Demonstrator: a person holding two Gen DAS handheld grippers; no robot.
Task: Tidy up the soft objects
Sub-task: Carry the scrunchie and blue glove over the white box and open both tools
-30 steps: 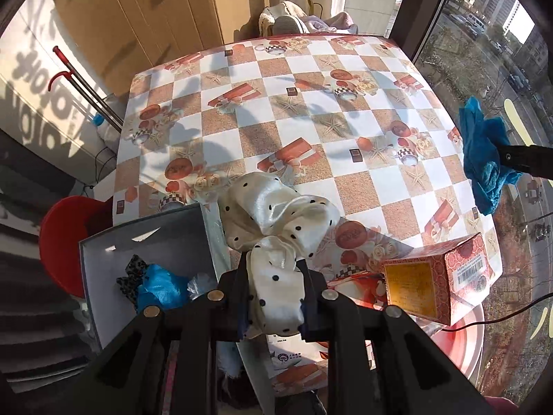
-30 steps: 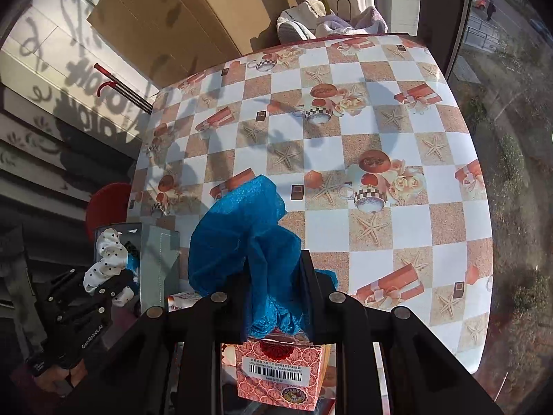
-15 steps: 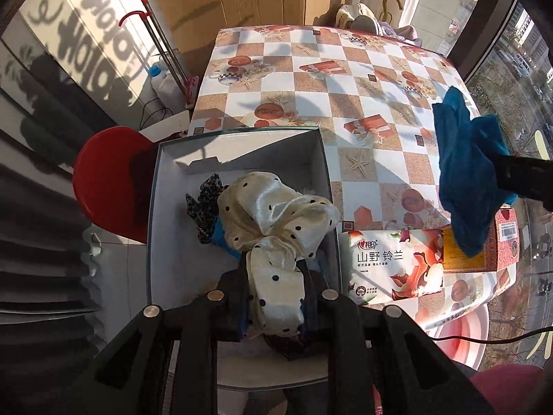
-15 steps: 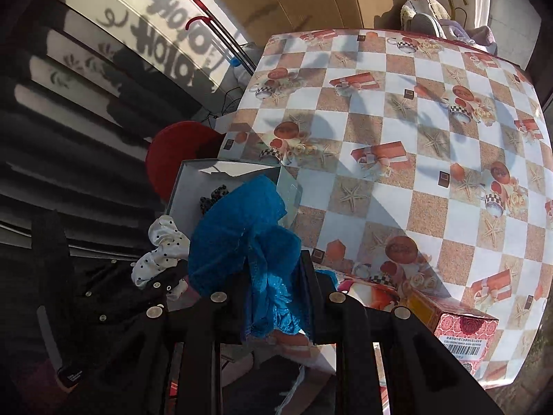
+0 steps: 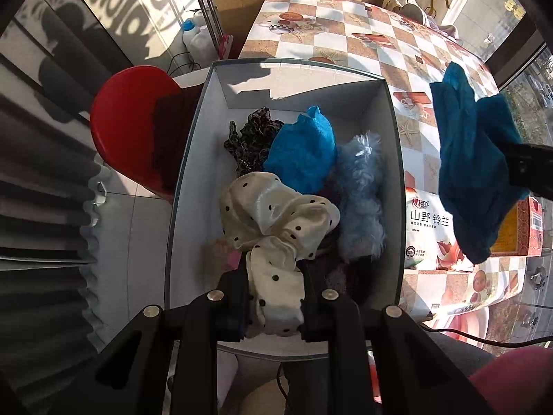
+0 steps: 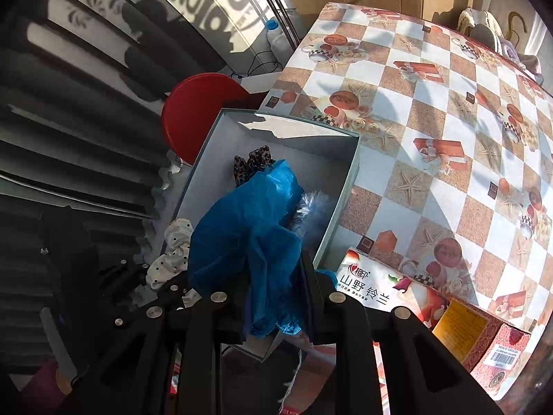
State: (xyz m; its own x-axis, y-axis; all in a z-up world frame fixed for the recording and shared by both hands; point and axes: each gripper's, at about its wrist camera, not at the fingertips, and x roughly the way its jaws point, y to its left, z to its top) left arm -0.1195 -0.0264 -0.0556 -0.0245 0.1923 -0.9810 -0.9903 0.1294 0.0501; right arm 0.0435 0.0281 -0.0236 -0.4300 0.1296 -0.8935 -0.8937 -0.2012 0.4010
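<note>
Both grippers are loaded up over the grey box (image 5: 193,159). The left gripper (image 5: 274,297) is clamped on the cream polka-dot scrunchie (image 5: 276,221), hanging right above the box's pile. The right gripper (image 6: 276,297) pinches the dark blue cloth (image 6: 249,242), just over the box's table-side edge.

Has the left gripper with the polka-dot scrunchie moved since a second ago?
Yes. The left gripper, shut on the cream polka-dot scrunchie, has swung off the checkered table and is now above the open grey box.
</note>
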